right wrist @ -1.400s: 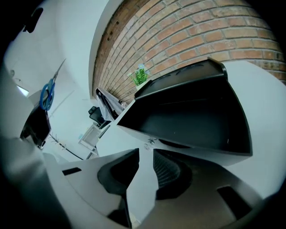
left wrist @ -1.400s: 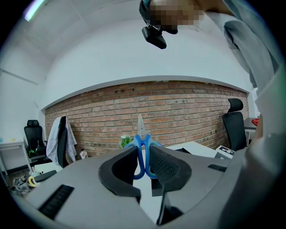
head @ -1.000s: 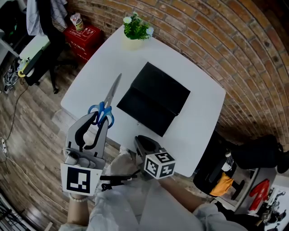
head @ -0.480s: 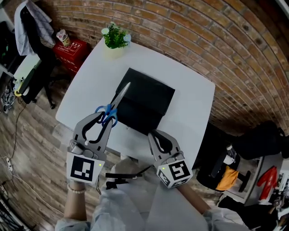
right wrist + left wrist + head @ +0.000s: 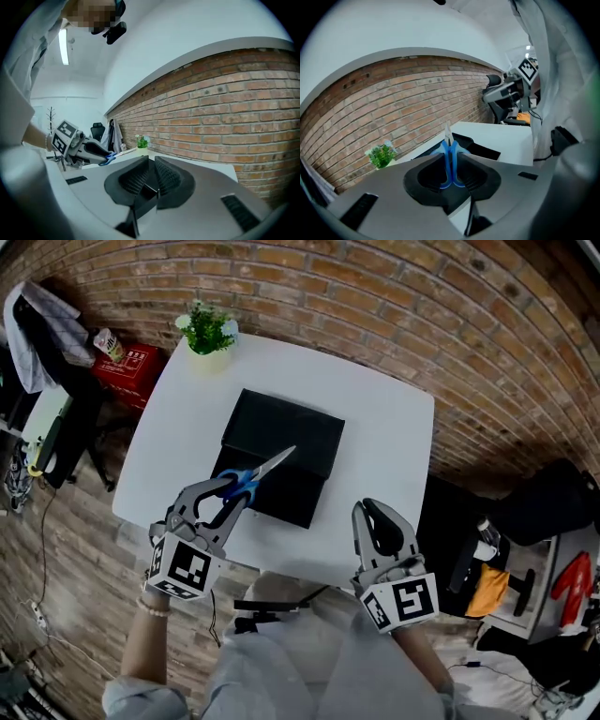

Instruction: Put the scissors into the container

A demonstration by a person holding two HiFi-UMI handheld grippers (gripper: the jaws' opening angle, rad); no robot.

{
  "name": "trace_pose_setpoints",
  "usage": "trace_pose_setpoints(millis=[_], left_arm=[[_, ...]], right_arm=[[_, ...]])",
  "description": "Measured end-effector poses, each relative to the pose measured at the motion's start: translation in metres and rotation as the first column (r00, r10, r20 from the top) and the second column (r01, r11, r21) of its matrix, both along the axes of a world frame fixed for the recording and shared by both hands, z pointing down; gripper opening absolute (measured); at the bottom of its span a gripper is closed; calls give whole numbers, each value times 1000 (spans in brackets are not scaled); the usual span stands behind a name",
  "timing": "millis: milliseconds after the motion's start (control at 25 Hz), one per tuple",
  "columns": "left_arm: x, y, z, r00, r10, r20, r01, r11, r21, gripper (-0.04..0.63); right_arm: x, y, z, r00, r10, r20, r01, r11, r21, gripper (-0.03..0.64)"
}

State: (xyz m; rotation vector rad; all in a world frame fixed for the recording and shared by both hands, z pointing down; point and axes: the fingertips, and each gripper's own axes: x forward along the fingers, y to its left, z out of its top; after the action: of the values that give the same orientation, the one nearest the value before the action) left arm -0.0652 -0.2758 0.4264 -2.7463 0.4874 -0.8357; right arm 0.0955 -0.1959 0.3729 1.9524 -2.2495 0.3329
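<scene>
Starting far to the left of your left gripper (image 5: 223, 500), a red box (image 5: 128, 362) stands on the wooden floor beside the white table (image 5: 389, 442). A small potted plant (image 5: 208, 332) stands on the table's far corner, well ahead of this gripper.

Your left gripper has its jaws closed on the blue handles of the scissors (image 5: 251, 476). In the left gripper view the two handle loops sit pressed between the pads, and the blades run straight forward from the jaws. The blades are together, and in the head view they point away from this gripper and to the right. Their tip lies over the middle of the black container (image 5: 291, 432). This container rests open on the table, directly ahead of the left gripper, and the scissors are above its near part, not lying inside it.

Your right gripper (image 5: 372, 512) is well to the right of the container, at the near edge of the table. Its jaws are brought almost together, with only a thin gap, and there is nothing between them. A brick wall (image 5: 394, 306) stands beyond the table, far ahead of both grippers.
</scene>
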Motion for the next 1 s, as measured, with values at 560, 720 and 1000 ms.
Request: trace_pose_setpoints(millis=[560,720,1000], left_arm=[[34,12,85,872,388,298,-379,921,-89,100],[38,6,100,833,422,358,-410,905,-111,100],[58,11,127,779,480,403,-440,877,-193,100]], right_arm=[[33,26,8,990,143,14,-143,989,-32,64],[32,28,12,987,160,24,-159,986,-41,64],[45,36,14,984,175,30,-173,983,-52,63]])
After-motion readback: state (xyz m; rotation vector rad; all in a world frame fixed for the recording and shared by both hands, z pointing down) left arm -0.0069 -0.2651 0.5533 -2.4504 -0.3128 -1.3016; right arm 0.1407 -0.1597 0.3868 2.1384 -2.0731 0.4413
